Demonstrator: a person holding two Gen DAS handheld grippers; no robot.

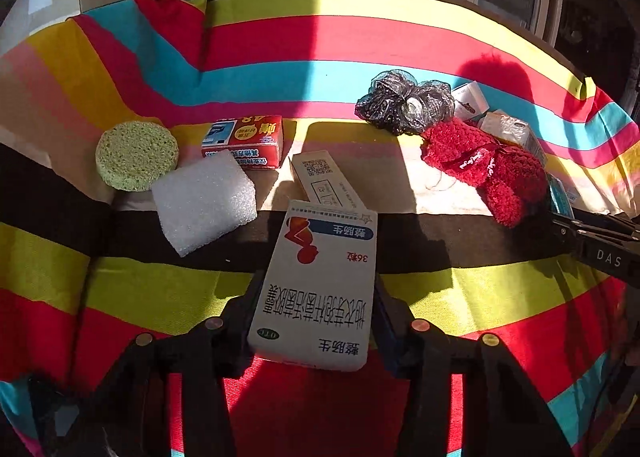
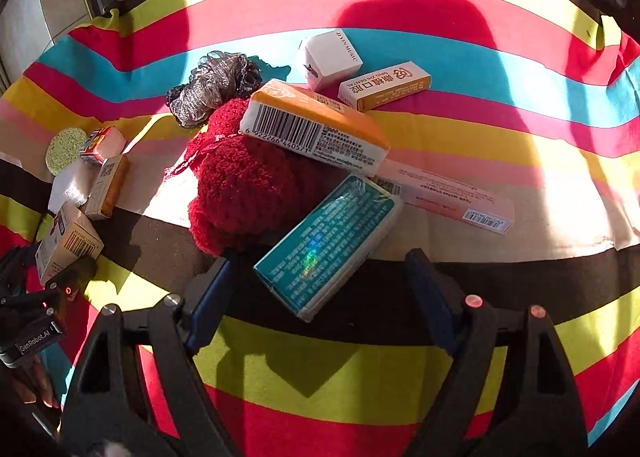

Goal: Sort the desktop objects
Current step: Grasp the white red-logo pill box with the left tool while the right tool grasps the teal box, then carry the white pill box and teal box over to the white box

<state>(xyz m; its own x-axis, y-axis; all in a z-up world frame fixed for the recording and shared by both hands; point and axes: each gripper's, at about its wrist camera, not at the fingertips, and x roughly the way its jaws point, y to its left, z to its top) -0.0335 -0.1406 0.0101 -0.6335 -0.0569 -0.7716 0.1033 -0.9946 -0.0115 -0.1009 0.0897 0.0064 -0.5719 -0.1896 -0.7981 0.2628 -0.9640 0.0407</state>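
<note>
My left gripper [image 1: 318,279] is shut on a white medicine box [image 1: 320,289] with a red figure and blue label, held just above the striped cloth [image 1: 460,297]. The same box [image 2: 68,243] shows at the left edge of the right wrist view. My right gripper [image 2: 320,263] stands open around a teal box [image 2: 328,245] that lies slantwise between its fingers, with a gap on both sides. The teal box leans against a red knitted toy [image 2: 244,185]. An orange-and-white barcode box [image 2: 316,123] rests on top of the toy.
A green round sponge [image 1: 136,155], white foam block [image 1: 204,205], red box [image 1: 244,141] and beige box [image 1: 324,181] lie at the left. A grey mesh scrubber [image 1: 404,101] sits behind the toy. A white cube box [image 2: 328,57], orange-sided box [image 2: 384,91] and pink flat box [image 2: 452,197] lie at the right.
</note>
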